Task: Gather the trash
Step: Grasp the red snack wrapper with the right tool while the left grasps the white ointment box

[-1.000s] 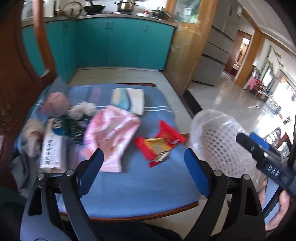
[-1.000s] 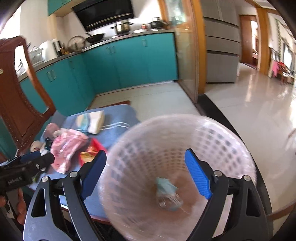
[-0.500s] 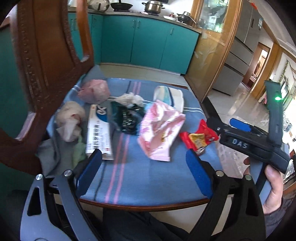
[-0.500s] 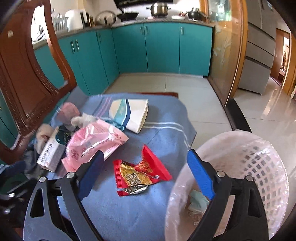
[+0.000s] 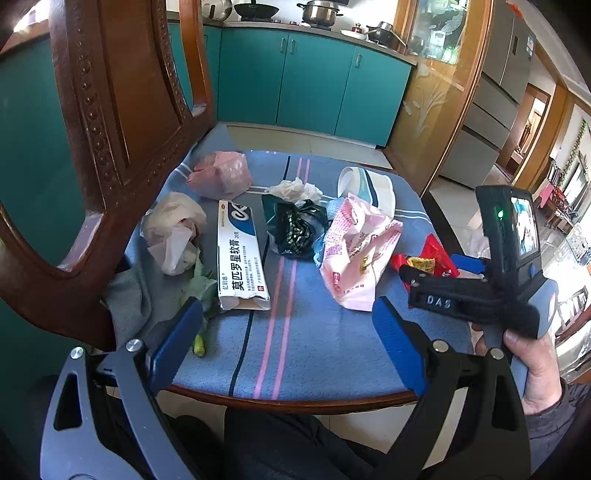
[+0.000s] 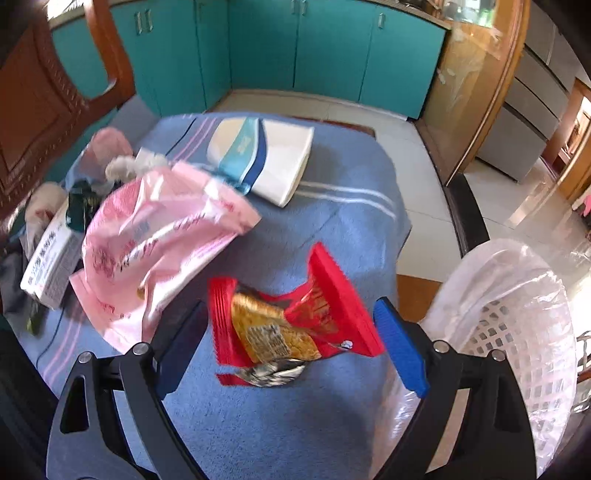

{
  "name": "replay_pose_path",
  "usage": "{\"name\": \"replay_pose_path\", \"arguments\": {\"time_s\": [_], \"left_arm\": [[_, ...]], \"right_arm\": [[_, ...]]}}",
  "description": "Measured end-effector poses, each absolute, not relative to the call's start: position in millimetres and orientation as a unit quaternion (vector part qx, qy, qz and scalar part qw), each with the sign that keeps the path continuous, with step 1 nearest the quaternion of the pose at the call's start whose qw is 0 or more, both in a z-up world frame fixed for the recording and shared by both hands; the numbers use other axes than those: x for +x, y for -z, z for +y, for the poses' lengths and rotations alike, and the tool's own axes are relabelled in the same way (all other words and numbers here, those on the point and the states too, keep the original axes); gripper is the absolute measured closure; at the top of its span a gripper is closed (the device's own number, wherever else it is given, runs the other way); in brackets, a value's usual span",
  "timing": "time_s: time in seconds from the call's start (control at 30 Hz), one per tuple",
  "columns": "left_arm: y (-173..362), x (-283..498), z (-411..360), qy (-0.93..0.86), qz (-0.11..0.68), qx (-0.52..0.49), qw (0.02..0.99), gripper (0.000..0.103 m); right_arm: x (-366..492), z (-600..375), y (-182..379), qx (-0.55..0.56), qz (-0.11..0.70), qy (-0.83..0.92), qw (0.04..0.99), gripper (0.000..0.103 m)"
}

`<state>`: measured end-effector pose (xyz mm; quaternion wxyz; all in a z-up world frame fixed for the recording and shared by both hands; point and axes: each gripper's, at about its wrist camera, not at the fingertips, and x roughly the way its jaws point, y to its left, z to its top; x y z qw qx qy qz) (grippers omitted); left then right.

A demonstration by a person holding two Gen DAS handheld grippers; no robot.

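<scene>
This is a home kitchen opening onto a living area. Teal base cabinets (image 5: 310, 77) run under a counter carrying a steel pot (image 5: 319, 11), a wok (image 5: 256, 8) and a kettle (image 5: 216, 7), with a grey refrigerator (image 5: 491, 110) beside a wood-framed glass partition (image 5: 432, 85). A carved wooden dining chair (image 5: 110, 122) with a blue striped seat cover (image 5: 295, 332) stands on pale glossy floor tiles (image 6: 417, 155).

A blue cloth (image 5: 314, 343) with pink and white stripes is seen. A red and gold wrapper (image 6: 291, 325) and a pink printed bag (image 6: 155, 236) are shown on it. A white latticed basket (image 6: 517, 332) is seen at right.
</scene>
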<state>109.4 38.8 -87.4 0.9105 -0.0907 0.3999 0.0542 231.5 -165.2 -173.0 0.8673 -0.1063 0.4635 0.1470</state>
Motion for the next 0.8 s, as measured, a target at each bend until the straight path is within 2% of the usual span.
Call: {"name": "replay_pose_path", "arguments": {"time_s": [0.3,0.43,0.8], "left_arm": [[88.4,108.0,42.7,-0.062,0.401,-0.096,0.909,0.01],[90.2,108.1,44.5,-0.063,0.405,-0.1,0.907,0.01],[96.9,108.1,46.3,-0.067,0.414,-0.102,0.902,0.01]], "right_arm": [[212.5,-147.2,179.7,-0.112,0.467,-0.212,0.851,0.014],[200.9,-142.5,178.9,-0.109,0.467,-0.226,0.848,0.021],[174.5,-147.7,166.6,-0.095,0.468,-0.262,0.839,0.024]]}}
